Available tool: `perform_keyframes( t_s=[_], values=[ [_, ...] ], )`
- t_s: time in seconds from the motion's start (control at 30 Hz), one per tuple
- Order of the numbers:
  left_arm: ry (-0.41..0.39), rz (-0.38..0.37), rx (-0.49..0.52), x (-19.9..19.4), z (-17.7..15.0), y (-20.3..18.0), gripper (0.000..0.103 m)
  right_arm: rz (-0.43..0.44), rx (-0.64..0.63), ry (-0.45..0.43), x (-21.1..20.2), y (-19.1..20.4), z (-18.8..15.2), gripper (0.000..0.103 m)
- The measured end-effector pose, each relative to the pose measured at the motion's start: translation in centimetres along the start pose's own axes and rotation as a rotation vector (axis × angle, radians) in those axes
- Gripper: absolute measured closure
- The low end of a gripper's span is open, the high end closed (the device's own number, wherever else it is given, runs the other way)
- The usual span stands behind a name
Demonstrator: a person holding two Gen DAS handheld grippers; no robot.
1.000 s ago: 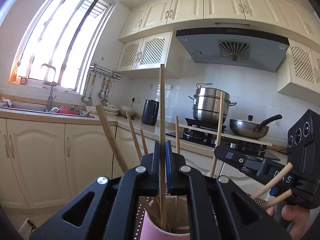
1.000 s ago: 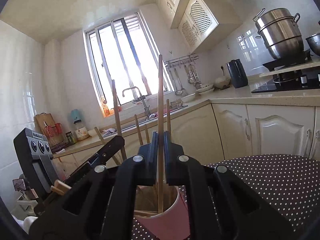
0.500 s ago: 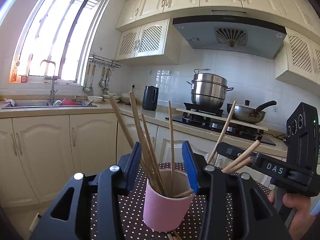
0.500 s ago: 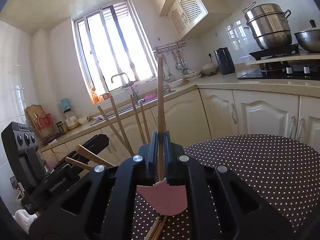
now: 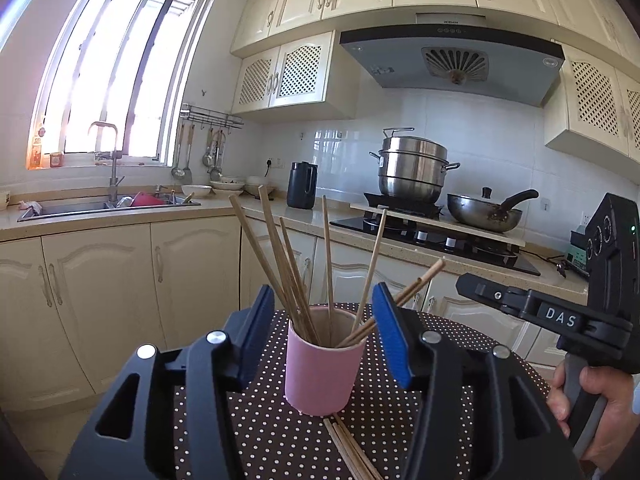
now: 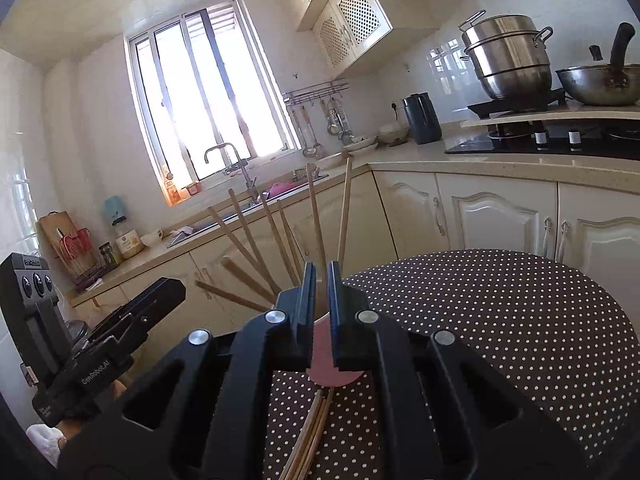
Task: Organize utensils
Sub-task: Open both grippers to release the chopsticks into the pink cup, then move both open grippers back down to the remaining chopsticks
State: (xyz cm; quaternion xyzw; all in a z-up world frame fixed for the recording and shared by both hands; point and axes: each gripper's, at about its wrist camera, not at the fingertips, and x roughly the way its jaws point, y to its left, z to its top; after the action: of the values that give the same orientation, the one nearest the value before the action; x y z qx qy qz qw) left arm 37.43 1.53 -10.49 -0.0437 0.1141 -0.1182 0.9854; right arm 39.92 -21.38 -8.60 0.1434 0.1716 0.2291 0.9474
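Left tongs (image 5: 324, 320) spread wide, blue pads either side of a pink cup (image 5: 320, 364) just ahead on the dotted counter (image 5: 260, 432). Right tongs (image 6: 319, 280) slightly parted, gripping nothing, no longer pinching the chopstick held half a second ago. Wooden chopsticks (image 5: 294, 276) fanned in the cup; loose chopsticks (image 6: 310, 432) flat beneath the tongs.
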Motion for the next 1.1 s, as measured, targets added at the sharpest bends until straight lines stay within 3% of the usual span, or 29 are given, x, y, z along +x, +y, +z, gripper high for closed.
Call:
perform_keyframes(
  t_s=[0.33, 0.37, 0.43, 0.5, 0.77, 0.9, 1.1],
  values=[
    [0.103, -0.012, 0.045, -2.8, -2.2, -2.4, 0.041, -0.059, -0.045, 0.110, -2.9, 2.1, -2.9, 0.094],
    [0.122, -0.016, 0.049, -2.8, -2.5, -2.6, 0.041, -0.064, -0.039, 0.126, -3.0, 2.1, -3.3, 0.092],
    [0.161, -0.018, 0.062, -2.8, -3.1, -3.0, 0.041, -0.075, -0.024, 0.152, -3.3, 2.1, -4.0, 0.072],
    [0.217, -0.030, 0.065, -2.5, -3.9, -3.3, 0.041, -0.080, -0.022, 0.163, -3.7, 2.2, -4.7, 0.057],
    [0.507, -0.006, 0.053, 0.5, -7.3, -3.4, 0.041, -0.137, 0.013, 0.278, -3.7, 1.3, -7.0, 0.053],
    [0.684, 0.049, 0.078, 2.5, -9.4, -3.6, 0.040, -0.162, 0.043, 0.358, -3.0, 0.3, -8.2, 0.052],
    [0.807, 0.081, 0.079, 4.0, -11.5, -3.5, 0.041, -0.164, 0.061, 0.440, -2.4, -0.4, -9.6, 0.051]
  ],
)
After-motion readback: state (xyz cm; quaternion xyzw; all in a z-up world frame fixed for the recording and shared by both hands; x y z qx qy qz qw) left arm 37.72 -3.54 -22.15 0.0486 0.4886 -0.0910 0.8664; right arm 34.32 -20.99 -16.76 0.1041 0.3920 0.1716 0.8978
